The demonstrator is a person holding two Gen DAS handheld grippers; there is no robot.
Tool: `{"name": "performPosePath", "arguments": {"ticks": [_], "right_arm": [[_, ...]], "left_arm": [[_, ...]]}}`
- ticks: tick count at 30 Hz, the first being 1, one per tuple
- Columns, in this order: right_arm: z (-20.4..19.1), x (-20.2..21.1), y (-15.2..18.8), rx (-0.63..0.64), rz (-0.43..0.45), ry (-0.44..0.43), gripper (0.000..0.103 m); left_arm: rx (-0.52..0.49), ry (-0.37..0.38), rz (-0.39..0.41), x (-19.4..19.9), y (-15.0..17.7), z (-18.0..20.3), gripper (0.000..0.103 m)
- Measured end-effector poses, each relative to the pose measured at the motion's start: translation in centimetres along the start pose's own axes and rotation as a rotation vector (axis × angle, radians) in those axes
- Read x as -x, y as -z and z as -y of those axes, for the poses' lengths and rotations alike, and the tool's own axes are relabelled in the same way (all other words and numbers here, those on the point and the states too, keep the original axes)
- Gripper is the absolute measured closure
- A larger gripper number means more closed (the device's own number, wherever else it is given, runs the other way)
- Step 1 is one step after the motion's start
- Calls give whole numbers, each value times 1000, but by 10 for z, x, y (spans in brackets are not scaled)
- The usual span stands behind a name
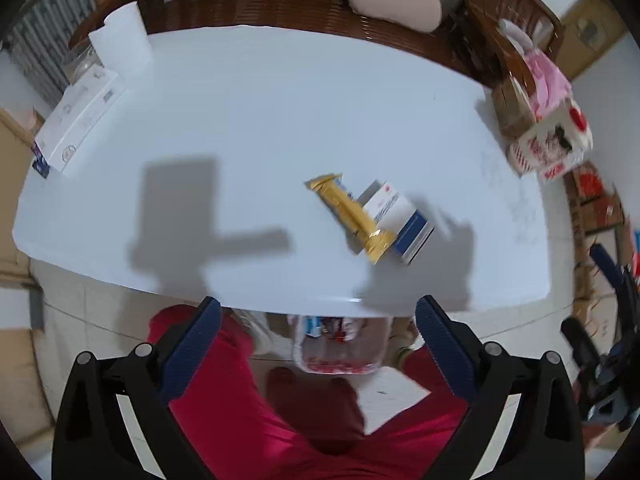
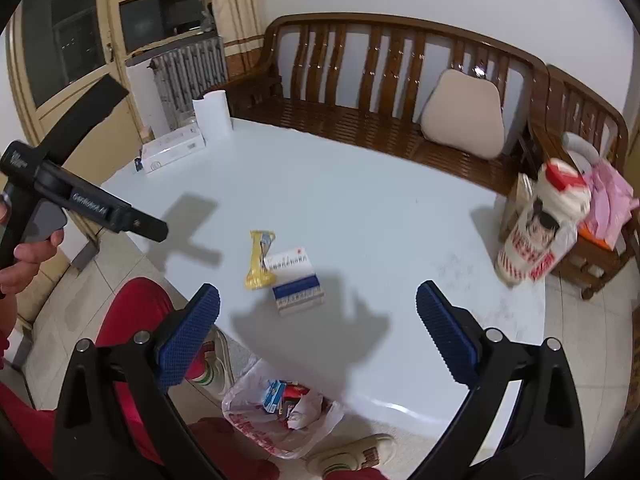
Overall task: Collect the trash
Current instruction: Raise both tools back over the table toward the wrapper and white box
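Note:
A yellow snack wrapper [image 1: 352, 216] lies on the white table [image 1: 260, 120] and touches a small white and blue carton [image 1: 400, 220]. Both also show in the right wrist view, the wrapper [image 2: 260, 260] left of the carton [image 2: 296, 280]. A clear plastic bag [image 1: 340, 344] with several pieces of trash sits on the floor below the table's near edge; it also shows in the right wrist view [image 2: 280, 412]. My left gripper [image 1: 318, 344] is open and empty above the bag. My right gripper [image 2: 318, 328] is open and empty over the table's near edge.
A paper towel roll [image 1: 124, 40] and a flat white box [image 1: 76, 120] stand at the table's far left. A printed bag [image 2: 536, 232] stands at the table's right edge. A wooden bench [image 2: 360, 112] with a beige cushion [image 2: 464, 116] runs behind. My red-clad legs are below.

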State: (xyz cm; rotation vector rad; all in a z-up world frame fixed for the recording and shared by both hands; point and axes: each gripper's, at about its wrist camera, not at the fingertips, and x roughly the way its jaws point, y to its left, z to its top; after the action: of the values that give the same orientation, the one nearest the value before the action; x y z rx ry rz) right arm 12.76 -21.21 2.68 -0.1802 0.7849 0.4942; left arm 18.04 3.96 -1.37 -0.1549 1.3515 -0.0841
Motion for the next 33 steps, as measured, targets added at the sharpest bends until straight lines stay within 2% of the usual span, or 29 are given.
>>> {"name": "performPosePath", "arguments": {"ticks": [5,8,17,27,33], "right_arm": [[3,-6,-21,43,-9,-30,7],[4,-14,-29,70,-19,-32,7],[10,-40,-42,101,-42,-69,7],[1,-102,-18,155,-169,-102,7],[-3,-142,3,139,-246,-161,7]], "left_arm": [[95,57,-52,-10,-22,-3,8],[117,79,-64,-16,-31,-3,8],[181,46,-89,-49,-62,-7,8],[237,14,-119,-96,-72,-10,8],[265,-23,-127,-122,-73,-12,8]]}}
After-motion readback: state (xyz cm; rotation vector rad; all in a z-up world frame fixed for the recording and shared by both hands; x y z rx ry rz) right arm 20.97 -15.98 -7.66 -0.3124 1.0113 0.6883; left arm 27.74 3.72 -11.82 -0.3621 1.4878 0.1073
